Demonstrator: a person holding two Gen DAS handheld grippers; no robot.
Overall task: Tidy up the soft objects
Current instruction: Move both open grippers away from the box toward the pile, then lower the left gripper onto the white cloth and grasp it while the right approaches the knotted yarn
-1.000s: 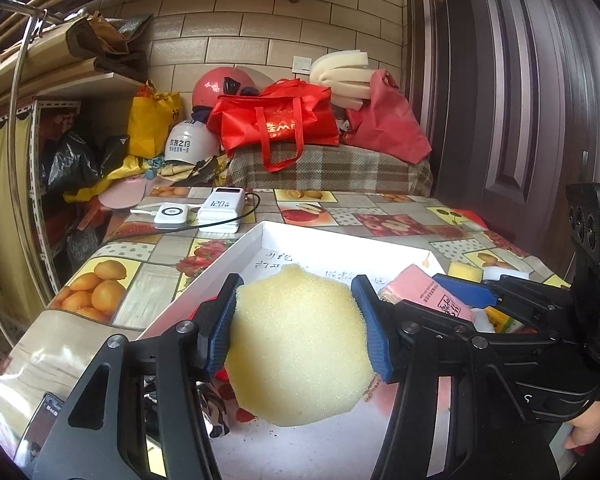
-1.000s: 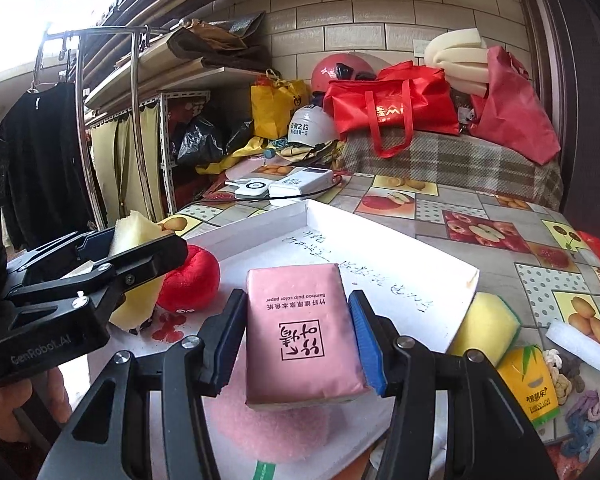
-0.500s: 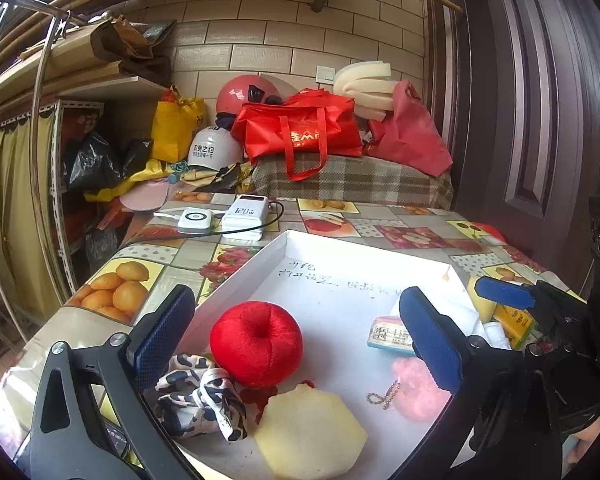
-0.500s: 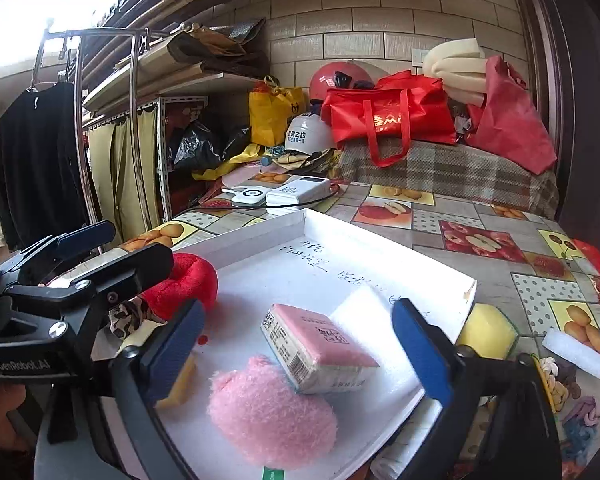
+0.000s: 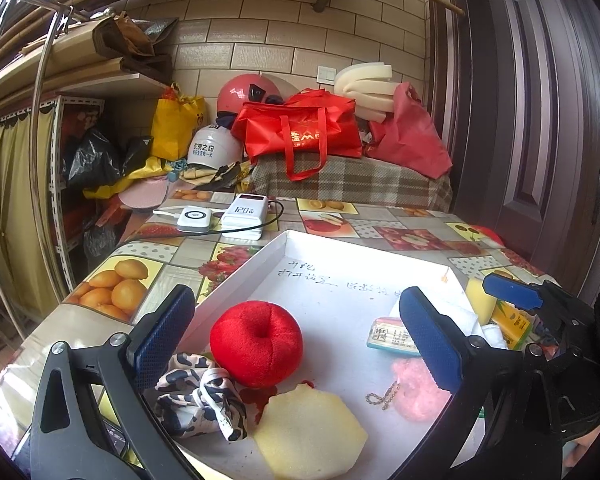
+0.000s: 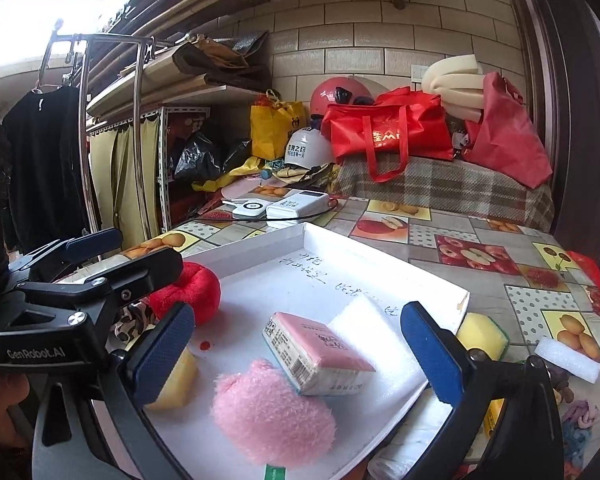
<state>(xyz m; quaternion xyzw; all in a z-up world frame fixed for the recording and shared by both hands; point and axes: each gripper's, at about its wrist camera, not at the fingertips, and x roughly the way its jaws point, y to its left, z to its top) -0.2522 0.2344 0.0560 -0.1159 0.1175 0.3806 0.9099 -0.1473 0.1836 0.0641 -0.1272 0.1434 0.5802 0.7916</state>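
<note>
Both jaws gape wide and empty: left gripper (image 5: 296,336) frames the red plush apple (image 5: 256,343) at frame centre; right gripper (image 6: 296,344) frames the pink tissue pack (image 6: 316,354) on the white tray (image 6: 380,258).

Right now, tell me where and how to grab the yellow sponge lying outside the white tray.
Take the yellow sponge across its two long flat sides, coming down from above with the right gripper, whose jaws stand open. It lies flat on the table against the white tray, so a sideways approach from the tray side looks blocked. Being soft, it should squeeze easily.
</note>
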